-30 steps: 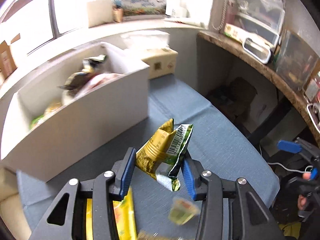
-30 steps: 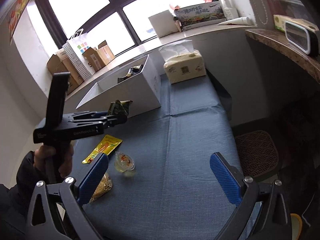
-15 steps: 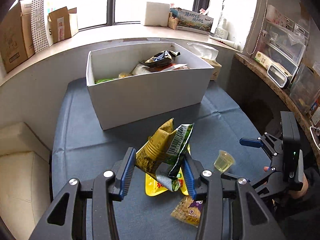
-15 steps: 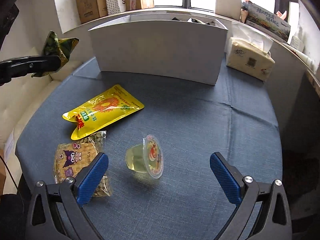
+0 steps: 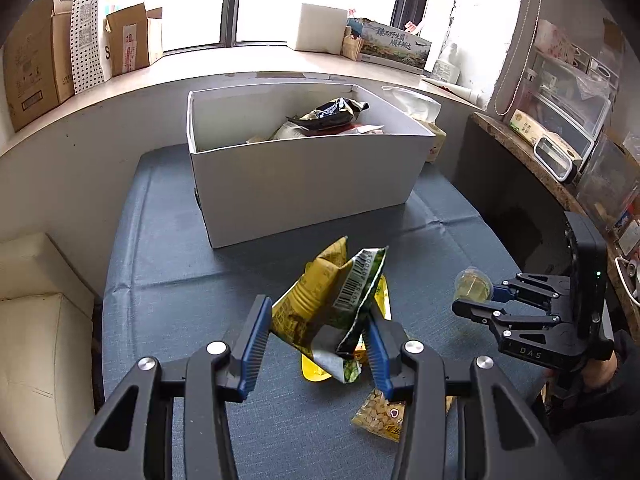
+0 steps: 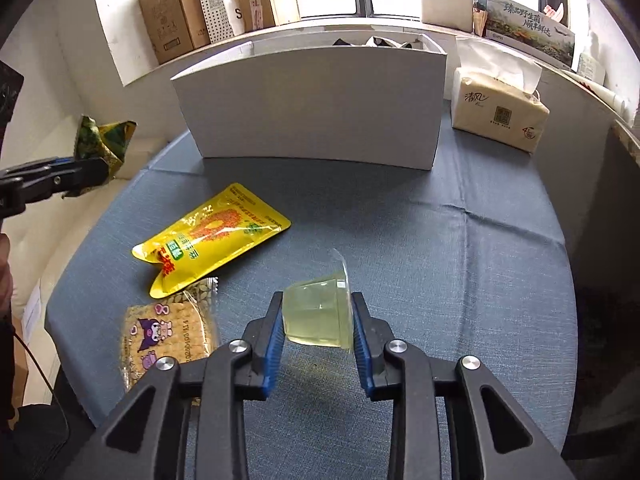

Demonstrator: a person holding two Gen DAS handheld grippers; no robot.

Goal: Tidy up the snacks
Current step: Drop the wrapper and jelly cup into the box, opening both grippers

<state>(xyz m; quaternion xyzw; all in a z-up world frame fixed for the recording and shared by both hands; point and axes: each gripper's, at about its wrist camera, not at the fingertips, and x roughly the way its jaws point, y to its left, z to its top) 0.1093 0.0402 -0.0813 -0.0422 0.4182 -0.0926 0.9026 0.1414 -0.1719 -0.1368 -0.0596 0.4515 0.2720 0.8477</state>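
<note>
Left gripper (image 5: pixel 316 340): black frame with blue pads, low centre of the left wrist view, pinching a crumpled green-and-yellow foil snack packet (image 5: pixel 332 300) that stands up between the pads, barcode side turned right.
Right gripper (image 6: pixel 316 336): same build, low centre of the right wrist view, pressed against a clear plastic jelly cup of pale yellow-green gel (image 6: pixel 318 312); the cup lies on its side, lid rim against the right pad.
Cross views: the right gripper shows at the right edge of the left wrist view with the cup at its tips; the left gripper shows at the left edge of the right wrist view, packet sticking up.
Blue cloth-covered table (image 6: pixel 460 280): fills the middle of both views.
Flat yellow snack pouch with red print (image 6: pixel 212 238): on the cloth, left of centre.
Clear biscuit pack with cartoon print (image 6: pixel 168 332): just below the pouch, lower left, touching its corner.
White open cardboard box (image 5: pixel 304 176): upper centre, at the table's far side, with several packets inside.
Beige tissue pack (image 6: pixel 498 114): upper right, just beside the box.
</note>
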